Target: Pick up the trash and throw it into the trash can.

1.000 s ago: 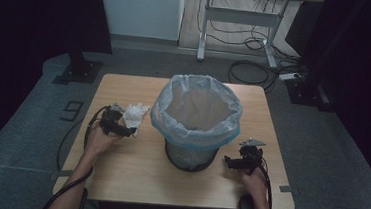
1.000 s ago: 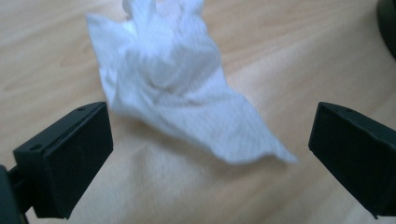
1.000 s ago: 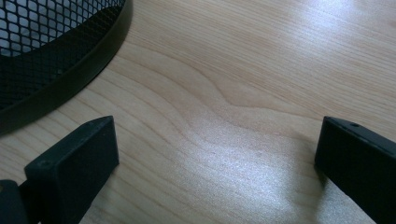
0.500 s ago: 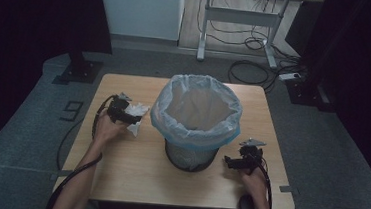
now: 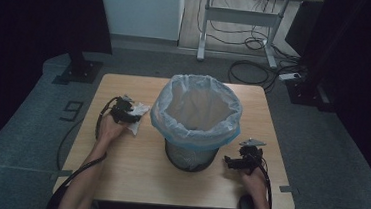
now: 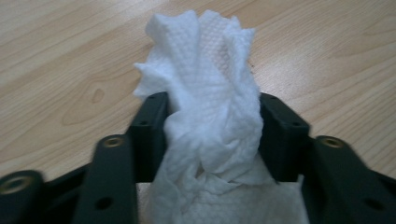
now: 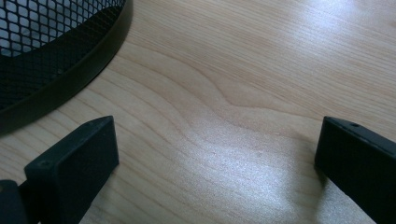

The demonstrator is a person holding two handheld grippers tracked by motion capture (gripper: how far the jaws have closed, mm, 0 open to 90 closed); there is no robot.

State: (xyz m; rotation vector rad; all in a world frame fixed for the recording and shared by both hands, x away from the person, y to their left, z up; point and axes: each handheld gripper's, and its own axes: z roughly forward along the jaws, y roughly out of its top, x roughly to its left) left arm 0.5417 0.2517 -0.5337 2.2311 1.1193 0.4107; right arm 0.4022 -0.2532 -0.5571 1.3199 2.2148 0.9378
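Observation:
A crumpled white paper towel (image 5: 139, 117) lies on the wooden table (image 5: 132, 175), left of a black mesh waste bin (image 5: 189, 157) lined with a pale blue bag (image 5: 196, 110). My left gripper (image 5: 128, 112) has just been closing on the towel. In the left gripper view, both black jaws press the bunched towel (image 6: 210, 112) from either side, so my left gripper (image 6: 214, 106) is shut on it. My right gripper (image 5: 229, 161) rests low at the bin's right foot. Its jaws stand wide apart over bare wood (image 7: 219, 140), with the bin's base ring (image 7: 70, 65) at the upper left.
The bin stands in the table's middle between my two hands. Beyond the table's far edge, a desk frame (image 5: 240, 18) and cables (image 5: 248, 72) lie on the grey floor. A dark stand (image 5: 78, 68) sits at the far left.
My left gripper slid forward and a little right onto the paper towel, and its jaws closed around it. The right gripper kept still.

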